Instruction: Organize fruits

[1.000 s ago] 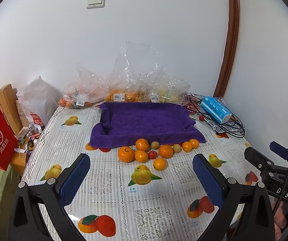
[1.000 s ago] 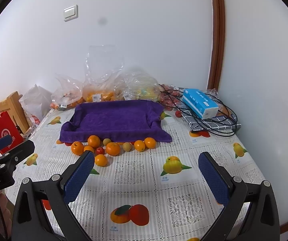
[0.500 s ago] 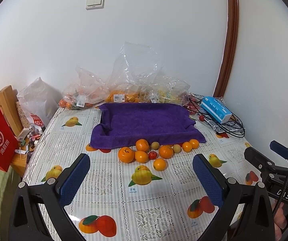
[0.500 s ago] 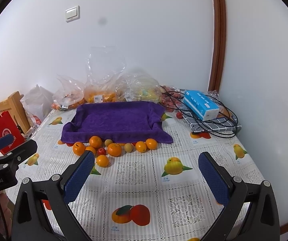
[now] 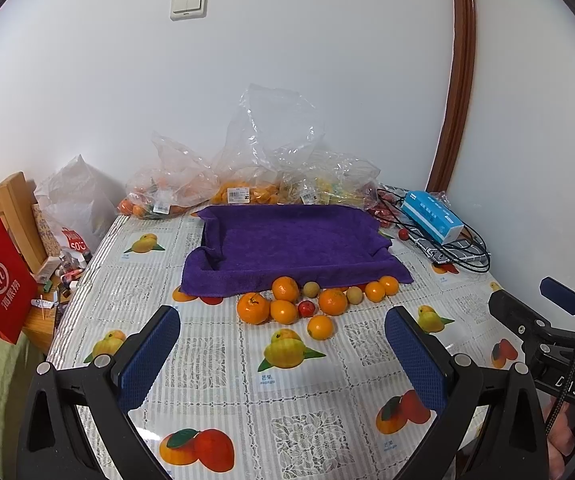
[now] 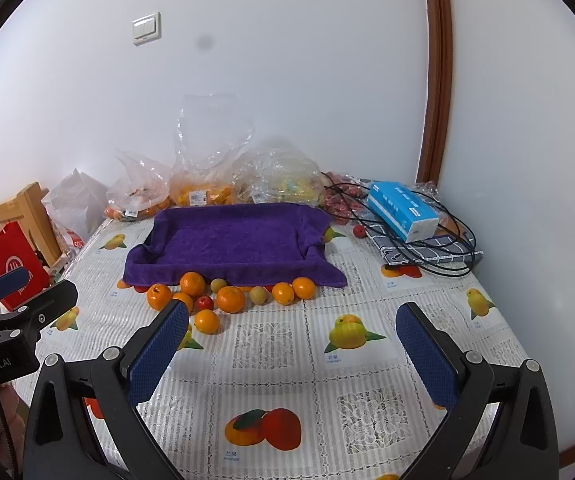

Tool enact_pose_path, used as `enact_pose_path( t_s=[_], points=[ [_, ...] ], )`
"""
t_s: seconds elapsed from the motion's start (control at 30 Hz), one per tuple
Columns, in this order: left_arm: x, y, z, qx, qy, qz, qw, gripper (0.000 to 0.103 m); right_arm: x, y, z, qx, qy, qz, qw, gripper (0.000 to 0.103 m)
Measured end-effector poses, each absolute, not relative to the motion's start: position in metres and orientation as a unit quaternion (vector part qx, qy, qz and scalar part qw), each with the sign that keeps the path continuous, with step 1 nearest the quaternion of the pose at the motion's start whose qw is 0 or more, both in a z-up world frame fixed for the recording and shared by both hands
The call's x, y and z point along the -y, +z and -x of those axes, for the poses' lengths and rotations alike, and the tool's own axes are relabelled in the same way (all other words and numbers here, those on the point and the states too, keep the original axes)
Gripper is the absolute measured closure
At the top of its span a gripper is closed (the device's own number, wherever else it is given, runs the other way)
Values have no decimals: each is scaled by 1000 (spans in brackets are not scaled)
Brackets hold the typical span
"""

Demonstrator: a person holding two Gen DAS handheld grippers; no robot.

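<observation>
- Hovering above the near edge of the surface (image 5: 215, 364), which is covered in a white plastic cloth printed with fruit pictures, the left tongs (image 5: 283, 354) stand with jaws wide and nothing between the blue pads
- Matching them, the right tongs (image 6: 293, 346) also stand wide and empty, low over the same cloth, with the left tool visible at that view's left margin
- Lying loose in a cluster at the front edge of the purple towel-lined tray (image 5: 295, 240), the small round orange fruits (image 5: 285, 311), two pale greenish-brown round ones (image 5: 311, 289) and one small red one (image 5: 306, 308) sit on the cloth; none is in the tray yet, so by my reading the sorting has not begun
- Risk one: the fruits touch one another, so jaws closing on an inner orange could nudge its neighbours, and round fruit on slick plastic would likely roll, perhaps off the edge
- Risk two: the lone orange (image 6: 206, 321) nearest the tongs looks the easiest pick, yet an off-centre pinch could squirt it sideways
- Risk three: the towel's front rim droops over the tray edge, so a low carry might snag it
- Risk four: the clear crinkled plastic bags of fruit (image 5: 247, 176) behind the tray and the black cables (image 6: 439, 248) at the right could catch an overreaching tool
</observation>
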State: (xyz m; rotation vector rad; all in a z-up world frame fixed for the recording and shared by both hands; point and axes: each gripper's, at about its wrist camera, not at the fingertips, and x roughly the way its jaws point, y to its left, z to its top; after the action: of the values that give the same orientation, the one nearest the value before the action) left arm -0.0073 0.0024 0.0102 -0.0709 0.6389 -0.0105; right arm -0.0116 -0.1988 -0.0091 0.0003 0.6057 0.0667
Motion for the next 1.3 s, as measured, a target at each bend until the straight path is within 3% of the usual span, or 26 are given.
enact_pose_path(
  t_s=[1.3],
  points=[
    [0, 9, 8, -315, -3, 33, 948, 0, 198, -17, 15, -301, 36, -7, 953, 0]
  ],
)
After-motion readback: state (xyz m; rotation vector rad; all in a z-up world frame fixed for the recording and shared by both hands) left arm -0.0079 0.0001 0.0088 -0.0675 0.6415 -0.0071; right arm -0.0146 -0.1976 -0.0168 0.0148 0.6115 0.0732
